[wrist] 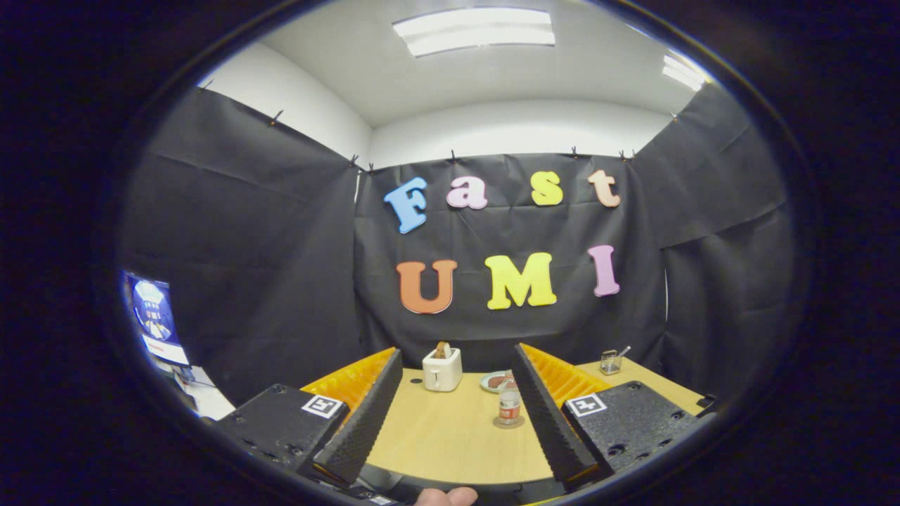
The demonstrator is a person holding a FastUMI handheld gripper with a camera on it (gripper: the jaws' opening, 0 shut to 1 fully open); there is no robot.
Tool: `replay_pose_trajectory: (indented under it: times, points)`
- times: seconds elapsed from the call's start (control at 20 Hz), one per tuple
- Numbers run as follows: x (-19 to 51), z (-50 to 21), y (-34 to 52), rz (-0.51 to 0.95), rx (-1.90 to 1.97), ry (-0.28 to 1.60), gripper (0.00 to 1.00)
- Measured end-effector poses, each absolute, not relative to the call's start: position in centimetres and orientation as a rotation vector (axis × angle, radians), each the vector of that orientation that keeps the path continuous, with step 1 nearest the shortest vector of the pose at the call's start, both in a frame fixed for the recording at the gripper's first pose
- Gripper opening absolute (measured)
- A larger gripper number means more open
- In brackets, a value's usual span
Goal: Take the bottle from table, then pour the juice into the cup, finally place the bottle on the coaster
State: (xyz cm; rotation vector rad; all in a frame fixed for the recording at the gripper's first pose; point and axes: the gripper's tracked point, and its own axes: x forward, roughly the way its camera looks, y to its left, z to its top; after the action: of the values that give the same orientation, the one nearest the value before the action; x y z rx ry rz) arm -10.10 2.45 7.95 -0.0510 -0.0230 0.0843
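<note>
Bottle point(509, 405) stands on coaster point(508, 422), partly hidden behind open tongs point(457, 464).

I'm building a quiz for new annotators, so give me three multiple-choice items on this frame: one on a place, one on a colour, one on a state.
1. Where does the bottle stand?
A. On the coaster, beside the right finger
B. On top of the toaster
C. Lying on the plate

2. What colour is the toaster?
A. Red
B. White
C. Black

3. How is the gripper?
A. Shut on the bottle
B. Shut on nothing
C. Open, fingers apart over the table

Answers:
1. A, the bottle stands upright on a round coaster close by the right finger.
2. B, its body is white, with toast in the slot.
3. C, a wide stretch of tabletop shows between the fingers.
</note>
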Motion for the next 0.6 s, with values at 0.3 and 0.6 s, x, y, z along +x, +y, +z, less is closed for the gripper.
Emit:
replay_pose_trajectory:
  times: [0.3, 0.6]
  points:
    - [-10.92, 8.02, 3.11, 0.113, -0.056, -0.023, 1.0]
    - [-10.11, 7.29, 2.79, 0.114, -0.038, 0.003, 1.0]
